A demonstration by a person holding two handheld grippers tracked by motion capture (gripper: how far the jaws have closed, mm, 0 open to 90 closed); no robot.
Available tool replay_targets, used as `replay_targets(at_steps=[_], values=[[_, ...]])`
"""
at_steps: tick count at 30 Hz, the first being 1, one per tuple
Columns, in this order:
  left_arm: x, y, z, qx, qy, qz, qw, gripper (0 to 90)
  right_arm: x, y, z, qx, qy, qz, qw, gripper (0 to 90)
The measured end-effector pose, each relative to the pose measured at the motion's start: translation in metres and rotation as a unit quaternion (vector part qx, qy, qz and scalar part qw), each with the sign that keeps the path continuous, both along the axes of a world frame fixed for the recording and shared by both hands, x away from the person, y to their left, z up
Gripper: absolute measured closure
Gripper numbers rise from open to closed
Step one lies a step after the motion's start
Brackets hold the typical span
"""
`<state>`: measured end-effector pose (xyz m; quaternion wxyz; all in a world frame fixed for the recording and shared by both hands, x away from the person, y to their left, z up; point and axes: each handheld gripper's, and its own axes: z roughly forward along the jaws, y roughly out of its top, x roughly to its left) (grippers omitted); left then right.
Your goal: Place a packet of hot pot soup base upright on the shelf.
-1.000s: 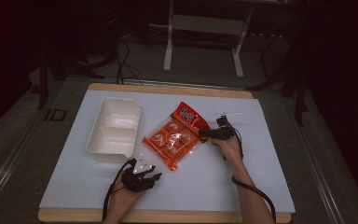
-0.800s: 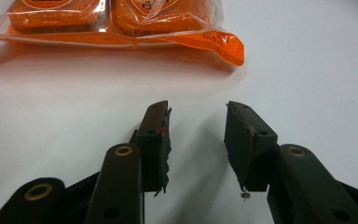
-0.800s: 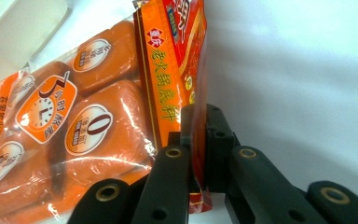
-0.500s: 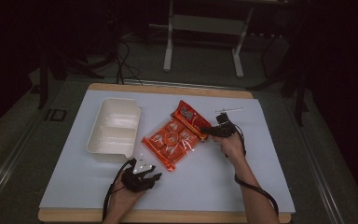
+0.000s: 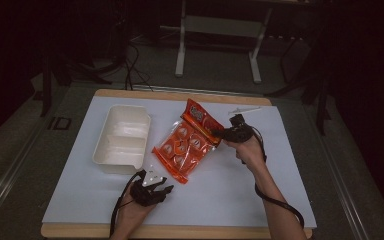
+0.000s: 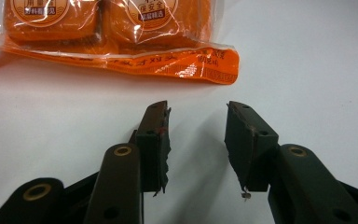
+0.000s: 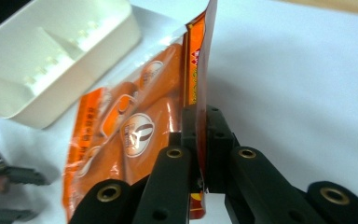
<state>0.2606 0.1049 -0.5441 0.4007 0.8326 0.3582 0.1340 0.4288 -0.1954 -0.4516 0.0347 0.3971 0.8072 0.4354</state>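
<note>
Now the right gripper (image 5: 219, 134) has its jaws pinched together on the edge of the orange snack bag (image 5: 187, 142), lifting that side off the white mat (image 5: 280, 150) so the bag tilts up on edge; its long axis runs from the red top end near the far side down to the sealed bottom edge near the left gripper (image 5: 166, 186). Left gripper rests low on the mat, jaws apart and holding nothing, the bag's bottom seal just ahead. The cream tray (image 5: 122, 140) sits just beside the bag
</note>
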Motion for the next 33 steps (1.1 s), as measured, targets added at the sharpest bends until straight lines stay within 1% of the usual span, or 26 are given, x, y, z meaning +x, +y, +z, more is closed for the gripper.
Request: replay_targets(at_steps=[3, 4, 5, 7, 8, 11, 12, 14, 16, 17, 20, 21, 22, 25, 27, 30, 33], values=[[0.0, 0.001, 0.0, -0.003, 0.0, 0.0, 1.0, 59.3, -0.003, 0.003, 0.014, 0.015, 0.001, 0.011, 0.9998, 89.4], [0.0, 0.001, 0.0, -0.005, 0.0, 0.0, 1.0, 59.3, -0.005, 0.005, 0.018, 0.017, -0.001, 0.018, 0.9997, 89.4], [0.0, 0.001, 0.0, -0.006, -0.001, 0.0, 1.0, 59.3, -0.007, 0.008, 0.022, 0.011, -0.007, 0.022, 0.9997, 89.5], [0.0, 0.001, 0.0, -0.004, -0.002, -0.001, 1.0, 59.4, -0.009, 0.014, 0.03, 0.01, 0.0, 0.023, 0.9997, 89.5], [-0.001, 0.0, 0.0, -0.003, -0.004, -0.001, 1.0, 59.4, -0.01, 0.017, 0.034, 0.013, 0.007, 0.021, 0.9997, 89.6], [-0.002, 0.0, 0.001, 0.002, -0.01, -0.003, 0.9999, 59.4, -0.013, 0.024, 0.046, 0.023, 0.009, 0.036, 0.999, 89.6], [-0.002, -0.001, 0.001, 0.003, -0.01, -0.004, 0.9999, 59.4, -0.014, 0.027, 0.05, 0.019, 0.008, 0.038, 0.999, 89.5], [-0.004, -0.003, 0.001, 0.006, -0.014, -0.006, 0.9999, 59.0, -0.017, 0.033, 0.056, 0.014, 0.013, 0.04, 0.999, 89.6], [-0.005, -0.004, 0.001, 0.009, -0.016, -0.008, 0.9998, 59.0, -0.019, 0.039, 0.063, 0.012, 0.011, 0.049, 0.9987, 89.6], [-0.006, -0.004, 0.001, 0.006, -0.015, -0.009, 0.9998, 59.0, -0.02, 0.042, 0.066, 0.01, 0.009, 0.053, 0.9985, 89.6], [-0.005, -0.003, 0.001, 0.004, -0.014, -0.008, 0.9999, 59.0, -0.022, 0.045, 0.069, 0.008, 0.005, 0.057, 0.9984, 89.7], [-0.005, -0.002, 0.001, 0.001, -0.013, -0.007, 0.9999, 59.0, -0.026, 0.052, 0.079, 0.007, -0.007, 0.061, 0.9981, 89.9], [-0.005, -0.002, 0.001, -0.001, -0.012, -0.007, 0.9999, 59.0, -0.027, 0.054, 0.082, 0.007, -0.01, 0.062, 0.998, 89.9], [-0.006, -0.004, 0.001, 0.008, -0.017, -0.01, 0.9998, 59.0, -0.03, 0.06, 0.087, 0.004, -0.013, 0.067, 0.9977, 89.9], [-0.006, -0.005, 0.001, 0.012, -0.018, -0.012, 0.9997, 59.0, -0.032, 0.065, 0.089, 0.001, -0.013, 0.075, 0.9971, 89.9], [-0.006, -0.005, 0.001, 0.009, -0.016, -0.011, 0.9998, 59.0, -0.036, 0.071, 0.09, 0.0, -0.015, 0.085, 0.9963, 89.8], [-0.006, -0.005, 0.001, 0.009, -0.015, -0.011, 0.9998, 59.0, -0.037, 0.071, 0.089, 0.006, -0.012, 0.095, 0.9954, 89.5]])
